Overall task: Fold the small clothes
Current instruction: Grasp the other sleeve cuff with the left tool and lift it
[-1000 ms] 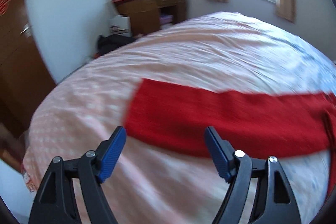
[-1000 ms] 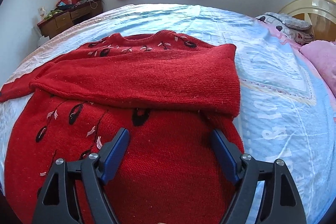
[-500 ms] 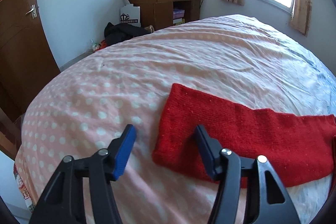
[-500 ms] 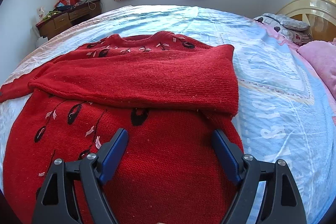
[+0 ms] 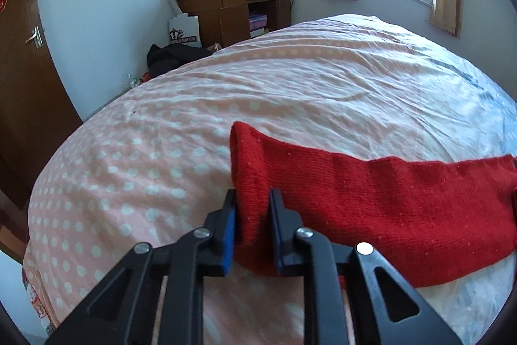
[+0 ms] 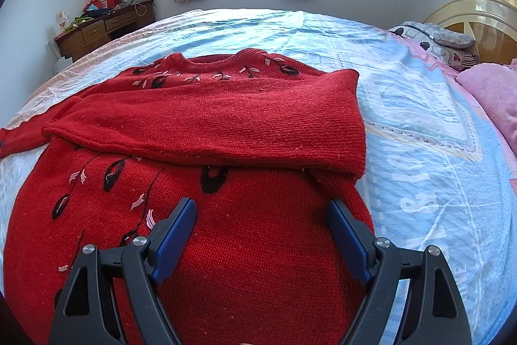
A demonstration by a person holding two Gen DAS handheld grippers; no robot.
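Observation:
A red knit sweater [image 6: 245, 248] with black and pink flower stitching lies flat on the bed, its right sleeve [image 6: 210, 125] folded across the chest. The left sleeve [image 5: 387, 202] stretches out over the pink dotted sheet. My left gripper [image 5: 252, 199] is closing on the cuff end of that sleeve; the cuff bunches up between the blue pads, which press on it. My right gripper [image 6: 262, 212] hangs open over the sweater's lower body, with nothing between its fingers.
The bed [image 5: 290, 80] fills both views, pink dotted at the left, light blue [image 6: 420, 131] at the right. Pillows [image 6: 491, 92] and a headboard [image 6: 468, 12] lie far right. A wooden desk [image 5: 232, 8], a dark bag [image 5: 171, 57] and a door [image 5: 26, 80] stand beyond the bed's edge.
My left gripper slid to the sleeve's cuff end and its jaws came together on the cuff, lifting it into a bunch. The right gripper and the sweater body stayed put.

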